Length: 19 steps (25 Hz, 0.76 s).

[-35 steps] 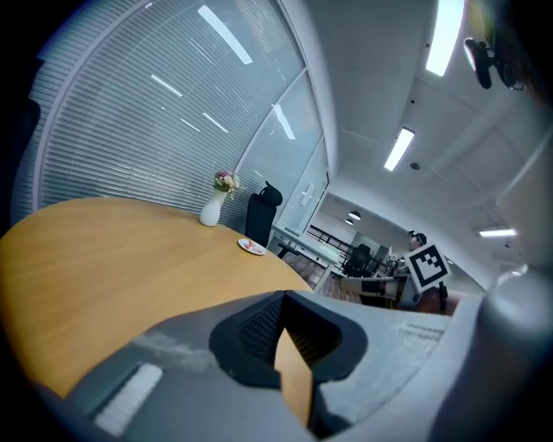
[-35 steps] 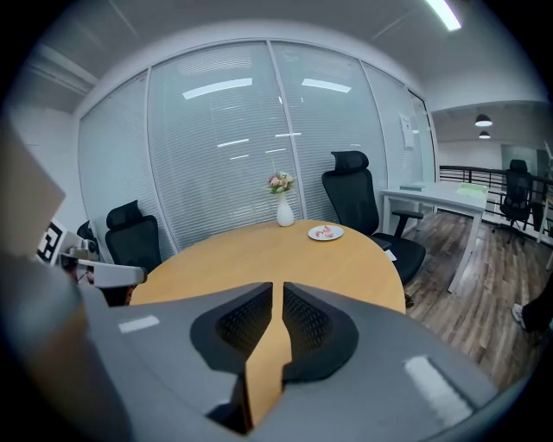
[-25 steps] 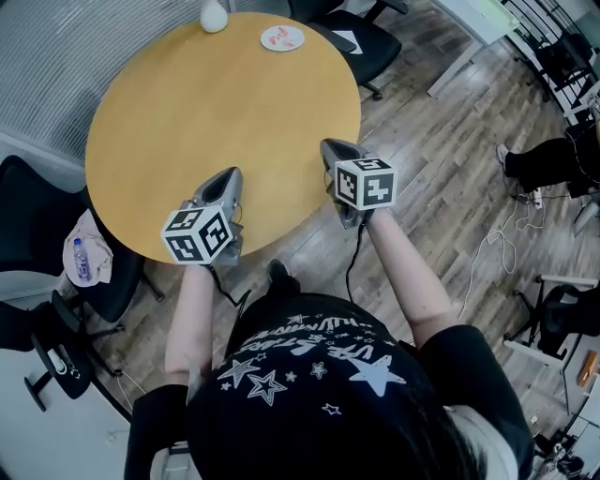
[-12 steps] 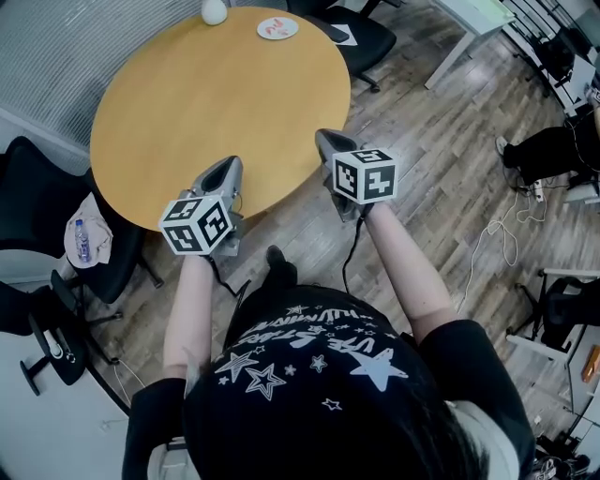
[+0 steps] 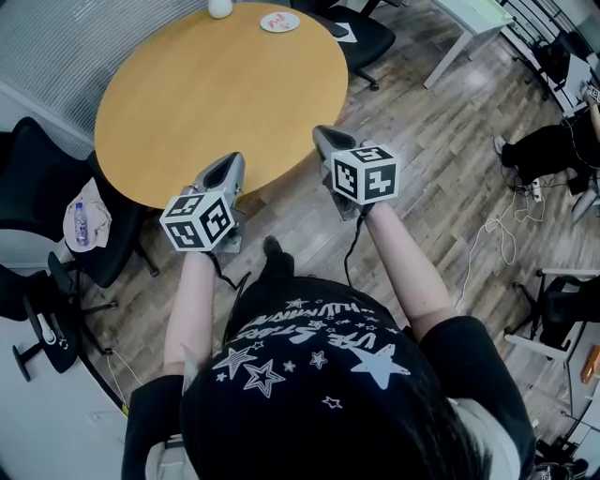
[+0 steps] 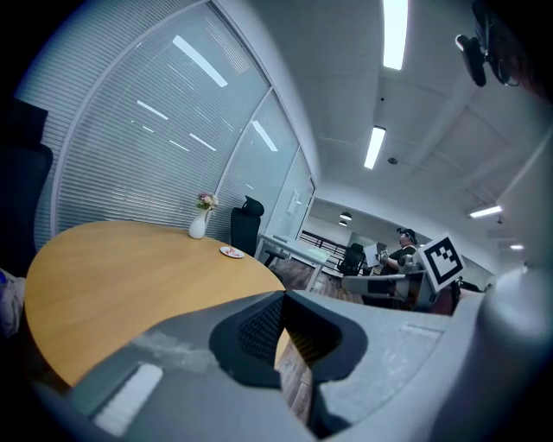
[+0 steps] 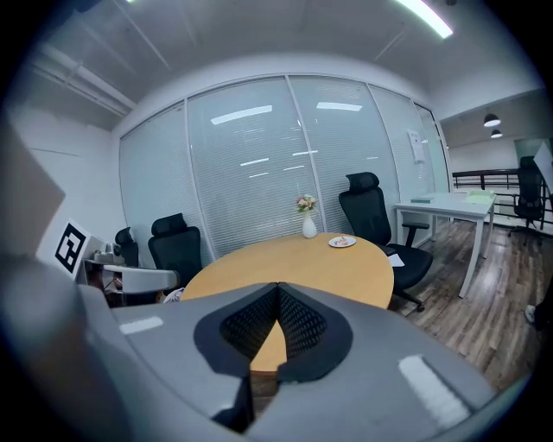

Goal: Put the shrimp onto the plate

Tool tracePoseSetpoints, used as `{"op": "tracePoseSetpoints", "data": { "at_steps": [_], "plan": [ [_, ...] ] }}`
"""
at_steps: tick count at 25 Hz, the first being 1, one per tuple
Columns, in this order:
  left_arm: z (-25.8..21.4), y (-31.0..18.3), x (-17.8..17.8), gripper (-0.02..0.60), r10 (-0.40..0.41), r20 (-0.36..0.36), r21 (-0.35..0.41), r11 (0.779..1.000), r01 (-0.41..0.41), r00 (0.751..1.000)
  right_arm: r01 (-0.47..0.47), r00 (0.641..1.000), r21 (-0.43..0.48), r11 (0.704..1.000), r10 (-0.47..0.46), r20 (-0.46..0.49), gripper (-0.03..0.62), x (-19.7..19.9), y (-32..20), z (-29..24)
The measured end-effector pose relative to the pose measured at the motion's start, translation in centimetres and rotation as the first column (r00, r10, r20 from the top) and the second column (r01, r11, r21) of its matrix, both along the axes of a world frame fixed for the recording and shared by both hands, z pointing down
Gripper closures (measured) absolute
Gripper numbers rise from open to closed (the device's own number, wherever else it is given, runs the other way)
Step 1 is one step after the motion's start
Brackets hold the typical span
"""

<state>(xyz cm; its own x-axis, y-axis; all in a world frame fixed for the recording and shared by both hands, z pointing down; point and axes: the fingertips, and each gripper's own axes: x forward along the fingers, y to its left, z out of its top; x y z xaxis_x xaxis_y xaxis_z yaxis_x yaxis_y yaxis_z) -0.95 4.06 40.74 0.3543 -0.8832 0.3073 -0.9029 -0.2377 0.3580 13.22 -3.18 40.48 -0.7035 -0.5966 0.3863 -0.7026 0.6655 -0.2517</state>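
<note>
Both tongs are closed, tips meeting with nothing between them. The left tongs (image 5: pixel 223 171) hang over the 6 o'clock edge of the round table (image 5: pixel 216 94). The right tongs (image 5: pixel 326 141) are over the wood floor (image 5: pixel 441 141), just off the table's 4 o'clock edge. The plate (image 5: pixel 265 23) sits well apart at the 1 o'clock rim, near a white vase (image 5: pixel 220 7) at 12 (reddish pieces (image 5: pixel 279 19) lie on the plate, too small to tell as shrimp).
</note>
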Motion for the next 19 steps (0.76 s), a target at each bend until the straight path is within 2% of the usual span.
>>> {"op": "tracePoseSetpoints", "data": {
  "at_steps": [9, 19],
  "plan": [
    [0.4, 2.7, 1.0, 0.58, 0.005, 0.004, -0.001, 1.0, -0.005, 1.0, 0.002, 1.0, 0.007, 1.0, -0.002, -0.005, 0.592, 0.4, 3.0, 0.2],
    [0.0, 3.3, 1.4, 0.58, 0.002, 0.01, 0.007, 1.0, -0.002, 1.0, 0.005, 1.0, -0.001, 1.0, -0.005, -0.003, 0.592, 0.6, 3.7, 0.3]
  ]
}}
